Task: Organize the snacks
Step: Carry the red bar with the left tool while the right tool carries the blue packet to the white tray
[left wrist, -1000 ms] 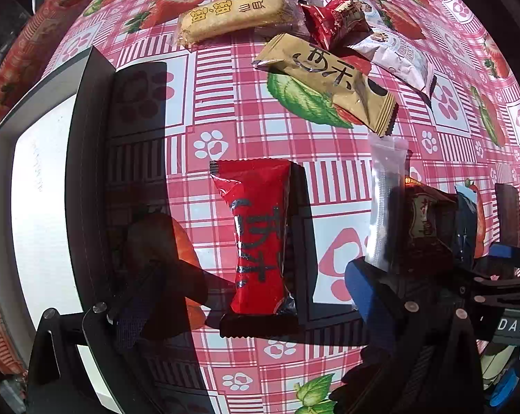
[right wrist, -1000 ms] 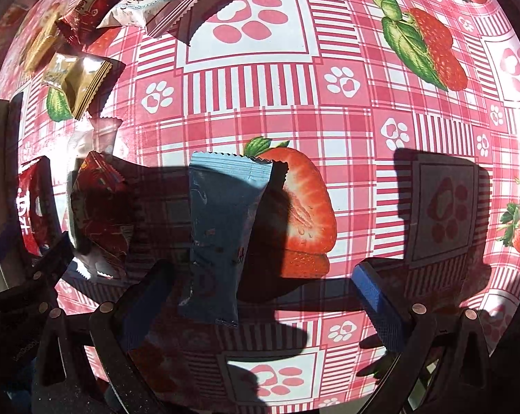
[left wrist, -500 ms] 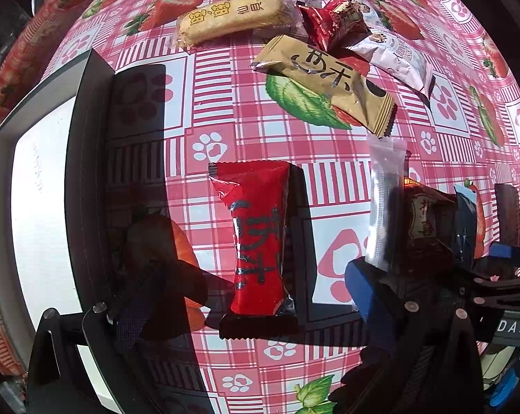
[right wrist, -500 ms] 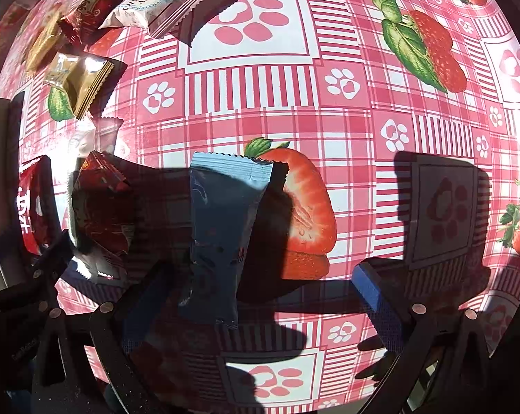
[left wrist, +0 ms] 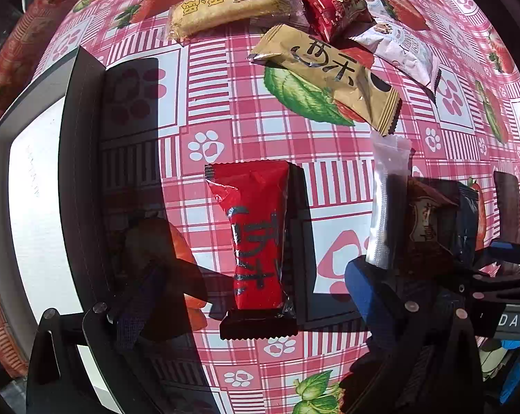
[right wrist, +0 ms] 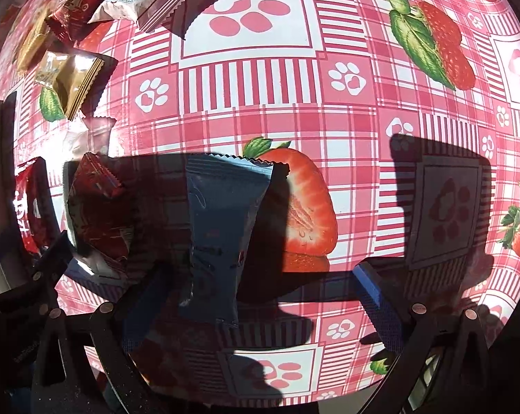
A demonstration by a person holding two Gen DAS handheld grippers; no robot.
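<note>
Two snack packets lie flat on our strawberry tablecloth (right wrist: 346,120): the red packet (left wrist: 256,234) between the spread fingers of our left gripper (left wrist: 249,296), the blue packet (right wrist: 218,241) between those of our right gripper (right wrist: 260,296). Both grippers are released, grasping nothing. Beside the red packet sits a white tray (left wrist: 32,207); more snacks cluster beyond.

Readable print on your snack wrappers

You can read "旺旺" on the yellow cracker pack (left wrist: 225,5) near the tablecloth's far edge, and "DAS" on a grey label (left wrist: 511,321).
</note>
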